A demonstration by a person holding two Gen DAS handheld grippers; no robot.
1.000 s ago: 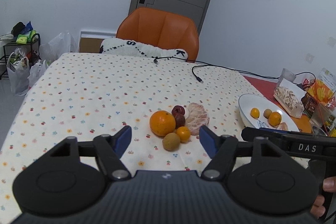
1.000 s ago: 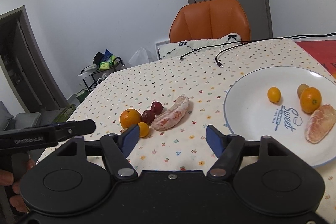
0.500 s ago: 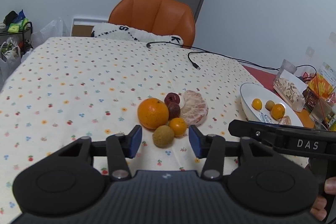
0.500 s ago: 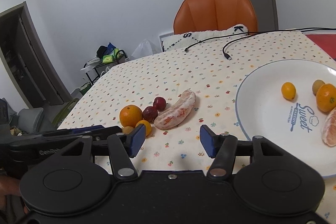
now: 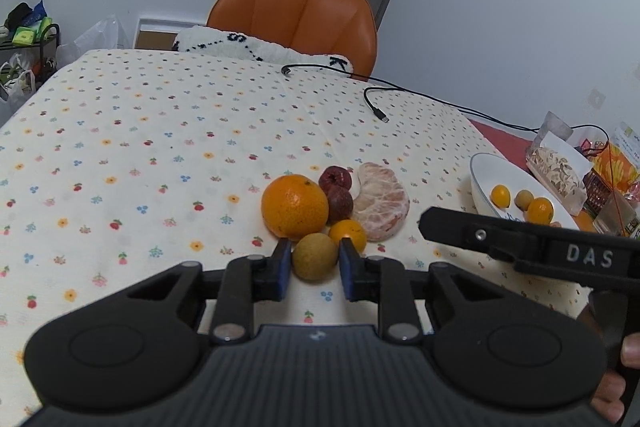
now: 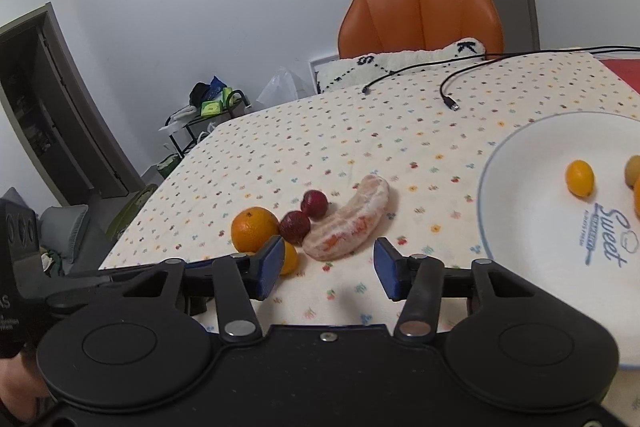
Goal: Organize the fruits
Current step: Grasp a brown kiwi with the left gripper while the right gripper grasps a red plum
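Observation:
My left gripper (image 5: 315,267) is shut on a small round brown fruit (image 5: 314,256) resting on the tablecloth, one blue pad against each side. Just behind it lie a big orange (image 5: 294,207), two dark red fruits (image 5: 340,203), a tiny orange fruit (image 5: 349,233) and a peeled pink citrus segment (image 5: 382,205). My right gripper (image 6: 328,263) hovers low in front of that citrus segment (image 6: 348,227), jaws closing, pads touching nothing. To the right stands the white plate (image 6: 532,235) with small orange and brown fruits (image 6: 580,177).
A black cable (image 5: 376,107) lies across the far side of the table. Snack packets (image 5: 560,171) crowd the right edge behind the plate (image 5: 480,183). An orange chair (image 5: 296,19) with a white cushion stands at the far end. A person's hand (image 5: 624,367) holds the right gripper's handle.
My left gripper moved forward and down to the brown fruit and shut on it. My right gripper slid left toward the citrus segment while its jaws narrowed.

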